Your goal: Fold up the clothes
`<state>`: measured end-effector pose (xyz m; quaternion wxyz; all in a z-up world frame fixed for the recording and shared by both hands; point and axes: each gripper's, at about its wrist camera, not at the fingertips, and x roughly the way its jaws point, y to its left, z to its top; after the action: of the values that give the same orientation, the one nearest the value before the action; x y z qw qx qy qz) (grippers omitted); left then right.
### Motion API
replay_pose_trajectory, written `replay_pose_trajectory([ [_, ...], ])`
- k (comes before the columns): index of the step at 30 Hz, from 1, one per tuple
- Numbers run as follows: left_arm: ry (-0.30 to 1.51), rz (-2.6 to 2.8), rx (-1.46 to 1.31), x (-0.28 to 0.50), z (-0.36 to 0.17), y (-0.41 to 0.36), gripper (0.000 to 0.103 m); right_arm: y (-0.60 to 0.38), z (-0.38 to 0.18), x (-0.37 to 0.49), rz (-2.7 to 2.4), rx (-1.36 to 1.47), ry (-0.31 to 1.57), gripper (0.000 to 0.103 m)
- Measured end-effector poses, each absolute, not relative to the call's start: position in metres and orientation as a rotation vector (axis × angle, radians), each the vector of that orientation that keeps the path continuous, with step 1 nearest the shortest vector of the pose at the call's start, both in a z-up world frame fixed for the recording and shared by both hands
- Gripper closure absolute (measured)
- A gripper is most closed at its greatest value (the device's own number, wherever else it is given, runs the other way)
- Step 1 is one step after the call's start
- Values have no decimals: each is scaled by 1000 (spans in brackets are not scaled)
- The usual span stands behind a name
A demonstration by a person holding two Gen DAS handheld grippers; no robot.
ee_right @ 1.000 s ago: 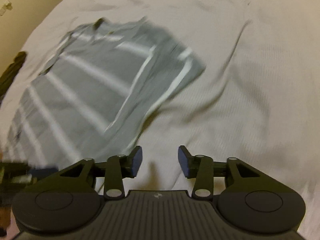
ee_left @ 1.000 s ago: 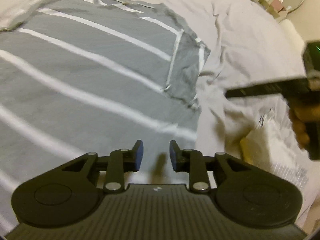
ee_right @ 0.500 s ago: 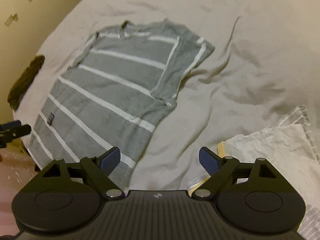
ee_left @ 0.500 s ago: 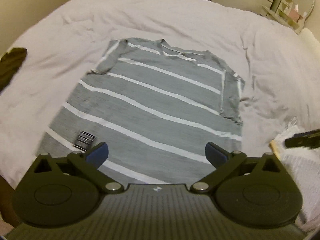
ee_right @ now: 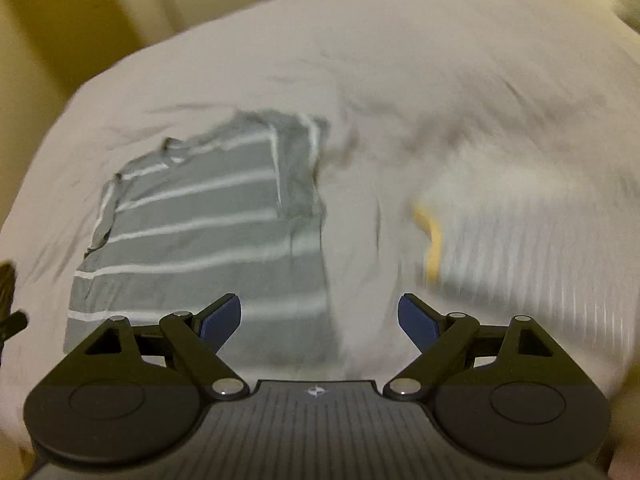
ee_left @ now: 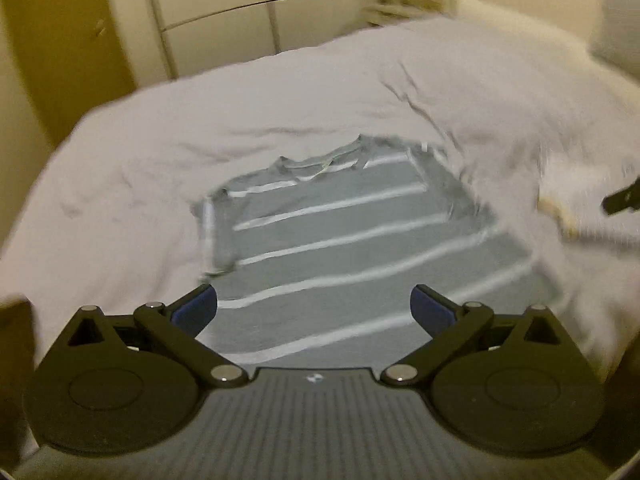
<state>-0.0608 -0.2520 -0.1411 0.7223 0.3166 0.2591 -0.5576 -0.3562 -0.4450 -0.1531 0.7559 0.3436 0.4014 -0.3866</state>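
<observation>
Grey with thin white stripes, the shirt (ee_left: 340, 248) lies spread flat on the bed (ee_left: 160, 152), neckline toward the far side and hem toward the near edge. Both sleeves look folded in over the body, though motion blur softens every outline. The white bedcover is creased around it, with deeper wrinkles off the shirt's right shoulder.

The left tongs (ee_left: 314, 308) hang above the hem end of the shirt, spread wide, blue pads (ee_left: 196, 308) well apart and nothing between them. The right tongs (ee_right: 320, 318) are just as wide open and empty, held over the shirt's right edge where grey cloth meets bedcover; in the left wrist view a dark tip of them pokes in at the far right.

To the right of the shirt, well apart from it, sits a pale ribbed cloth (ee_right: 520, 248) with a yellow piece (ee_right: 432, 240) at its near-left corner; blur hides what either is exactly. In the right wrist view a dark thing (ee_right: 8, 280) shows at the left edge, too cut off to identify. Beyond the bed stand cream cupboard doors (ee_left: 260, 20).
</observation>
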Motion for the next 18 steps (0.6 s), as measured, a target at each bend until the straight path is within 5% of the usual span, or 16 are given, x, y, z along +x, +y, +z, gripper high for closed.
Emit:
replay_pose_trajectory([
  [18,778,-1256,697,-53,-122,-159,2,-303,-109,-327,-970,699,979,15],
])
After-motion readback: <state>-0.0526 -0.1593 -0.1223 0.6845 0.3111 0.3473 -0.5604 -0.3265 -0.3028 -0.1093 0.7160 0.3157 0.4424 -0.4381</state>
